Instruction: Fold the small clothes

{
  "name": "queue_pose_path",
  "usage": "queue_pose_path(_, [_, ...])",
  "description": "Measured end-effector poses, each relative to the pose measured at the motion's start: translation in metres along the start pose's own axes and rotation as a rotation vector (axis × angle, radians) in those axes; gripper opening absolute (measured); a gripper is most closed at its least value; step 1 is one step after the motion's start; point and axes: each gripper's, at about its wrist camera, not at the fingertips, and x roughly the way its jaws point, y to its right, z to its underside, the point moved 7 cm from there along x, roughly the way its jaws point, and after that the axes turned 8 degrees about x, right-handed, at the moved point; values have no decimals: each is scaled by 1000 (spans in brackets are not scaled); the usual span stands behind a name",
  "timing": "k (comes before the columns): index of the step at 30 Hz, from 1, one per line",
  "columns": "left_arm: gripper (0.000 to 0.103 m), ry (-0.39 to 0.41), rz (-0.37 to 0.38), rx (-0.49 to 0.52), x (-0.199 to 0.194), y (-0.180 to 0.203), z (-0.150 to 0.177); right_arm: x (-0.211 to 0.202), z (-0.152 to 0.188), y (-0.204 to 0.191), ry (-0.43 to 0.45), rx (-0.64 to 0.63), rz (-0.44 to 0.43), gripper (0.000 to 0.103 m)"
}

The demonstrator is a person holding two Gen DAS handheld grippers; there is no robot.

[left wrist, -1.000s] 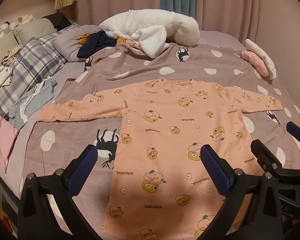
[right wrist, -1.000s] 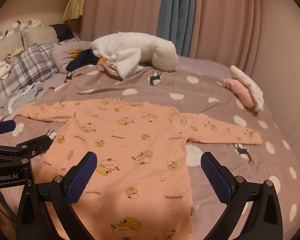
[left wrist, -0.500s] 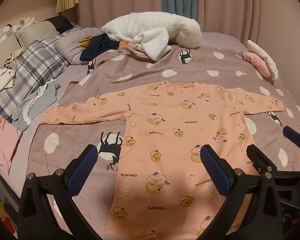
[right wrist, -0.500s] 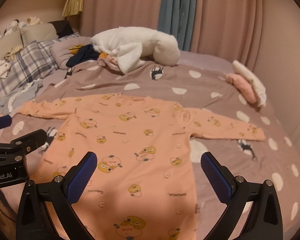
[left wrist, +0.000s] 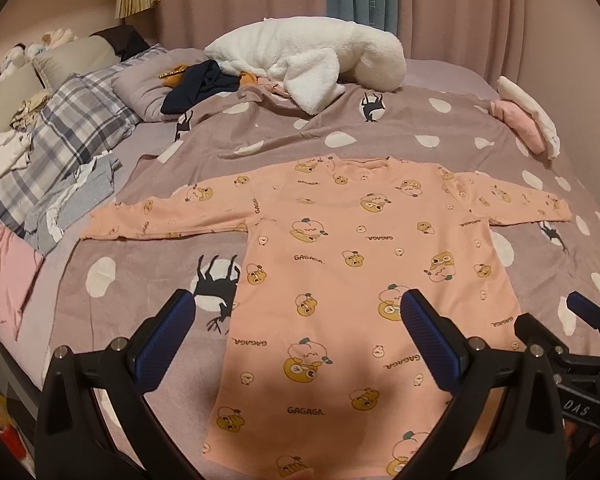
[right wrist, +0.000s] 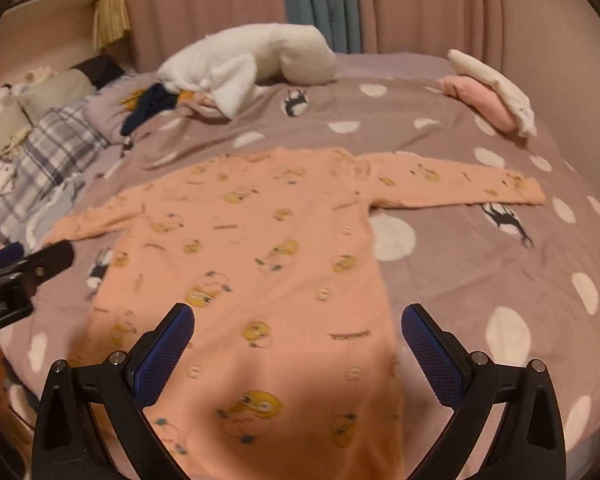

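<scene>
Peach cotton-look long-sleeved top (left wrist: 352,264), printed with yellow cartoon faces and "GAGAGA" lettering: lies flat and face up on the mauve spotted bedspread (left wrist: 400,136), hem toward the near edge of the bed, collar toward the far edge, both sleeves spread straight out to the sides. Left gripper (left wrist: 296,332): jaws released and wide apart, holding nothing, hovering above the lower left part of the garment. Right gripper (right wrist: 298,336): likewise spread and empty, above the lower right part; its view is motion-blurred. Folding not yet begun, by the look of it. Suggested handling: pinch each sleeve near its cuff, one per gripper, and carry it across the chest so the side edges run parallel; take only the sleeve's own layers, not the bedspread beneath; lay down, not drop, to avoid wrinkles. Thin fabric likely to slide and bunch. Other items: white fleece bundle (left wrist: 304,56) at the far edge; folded pink and white pieces (left wrist: 524,120) at the far right corner; plaid bedding (left wrist: 64,136) along the left edge.
</scene>
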Motion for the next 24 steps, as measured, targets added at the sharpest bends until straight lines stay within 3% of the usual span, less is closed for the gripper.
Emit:
queue_pose_path(3, [103,12,30,-25,-1,-1,2,-7,-6,2,30,-6,17,103])
queue_pose_path(6, [103,-34,22,-11,4,-1,9,-11,-9,-2,51,-26,28,103])
queue_pose_path(24, [103,-18,50,-1,3,0,8,-8,-12,-3,38,-36,69,103])
